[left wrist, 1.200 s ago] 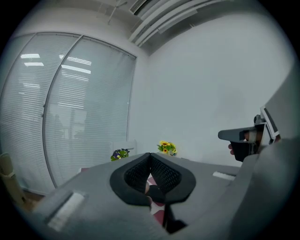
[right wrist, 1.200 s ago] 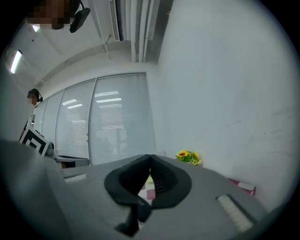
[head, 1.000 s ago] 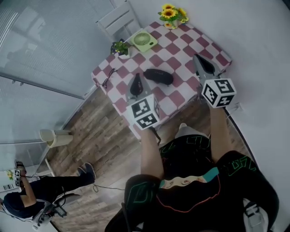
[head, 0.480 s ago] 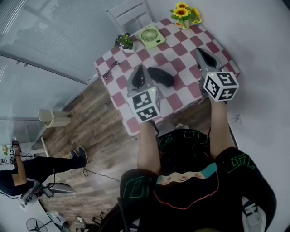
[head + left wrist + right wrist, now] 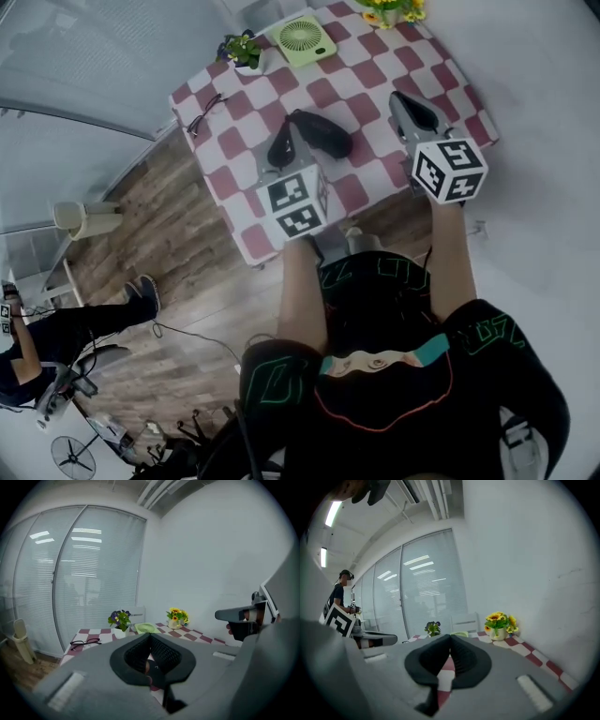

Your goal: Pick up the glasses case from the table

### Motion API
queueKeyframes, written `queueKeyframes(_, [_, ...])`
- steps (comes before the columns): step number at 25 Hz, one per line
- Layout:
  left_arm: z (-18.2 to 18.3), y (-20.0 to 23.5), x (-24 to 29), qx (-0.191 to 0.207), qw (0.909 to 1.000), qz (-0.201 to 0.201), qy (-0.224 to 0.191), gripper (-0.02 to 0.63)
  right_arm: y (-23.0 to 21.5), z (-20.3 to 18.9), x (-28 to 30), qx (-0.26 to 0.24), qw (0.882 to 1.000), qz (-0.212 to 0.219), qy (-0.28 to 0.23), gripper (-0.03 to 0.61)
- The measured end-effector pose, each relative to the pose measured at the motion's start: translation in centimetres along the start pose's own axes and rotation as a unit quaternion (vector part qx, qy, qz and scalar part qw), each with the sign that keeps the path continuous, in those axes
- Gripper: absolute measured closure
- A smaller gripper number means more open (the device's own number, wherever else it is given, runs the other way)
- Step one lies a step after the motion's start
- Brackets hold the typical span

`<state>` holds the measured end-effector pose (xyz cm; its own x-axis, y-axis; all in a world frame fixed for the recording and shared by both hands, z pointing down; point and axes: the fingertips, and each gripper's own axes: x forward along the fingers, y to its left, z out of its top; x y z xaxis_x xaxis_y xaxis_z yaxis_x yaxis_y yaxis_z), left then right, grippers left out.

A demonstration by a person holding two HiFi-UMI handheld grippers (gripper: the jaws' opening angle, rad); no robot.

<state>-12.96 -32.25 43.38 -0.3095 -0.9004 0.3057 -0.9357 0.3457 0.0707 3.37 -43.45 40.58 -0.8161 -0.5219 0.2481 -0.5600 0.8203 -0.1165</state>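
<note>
While one oval black glasses case (image 5: 325,137) is laid on the checkered surface (image 5: 375,75), it is flanked by the left hand-held gripper (image 5: 287,131) at nine o'clock and the right hand-held gripper (image 5: 405,101) at three, both closed and empty.

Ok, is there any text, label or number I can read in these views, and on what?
No readable text.
Left marker cube, right marker cube: square patterns only, no letters.
Green print on the shorts: too distorted to read.
Glasses case: no label visible.
</note>
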Motion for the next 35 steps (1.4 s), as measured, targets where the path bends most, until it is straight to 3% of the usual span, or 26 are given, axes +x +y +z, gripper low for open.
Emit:
queueKeyframes(6, [-3.3,0.5,2.3,-0.031,0.9989,0.006,0.036,0.604,0.5,-2.4,3.4,-0.016,0.998,0.036,0.053,0.575])
queueKeyframes(12, [-6.8,3.3,2.7,-0.041,0.9962,0.031,0.071,0.604,3.8,-6.0,6.5,-0.020,0.992,0.080,0.097,0.574])
queueKeyframes(16, [-7.6,4.8,2.6,-0.052,0.9943,0.053,0.077,0.604,6.0,-7.1,8.5,-0.038,0.983,0.125,0.129,0.575])
queueKeyframes(21, [-8.4,6.3,3.4,-0.050,0.9932,0.059,0.088,0.604,7.7,-8.2,11.1,-0.055,0.976,0.151,0.148,0.575])
queueKeyframes(25, [-9.5,7.2,2.9,-0.058,0.9907,0.072,0.100,0.604,9.5,-10.0,11.7,-0.077,0.963,0.184,0.182,0.574])
queueKeyframes(31, [-10.7,8.5,2.8,-0.068,0.9878,0.085,0.111,0.604,9.6,-12.2,12.5,-0.105,0.953,0.181,0.220,0.574])
queueKeyframes(35, [-11.4,8.9,3.2,-0.071,0.9864,0.088,0.119,0.604,10.3,-14.2,12.8,-0.104,0.934,0.212,0.268,0.381])
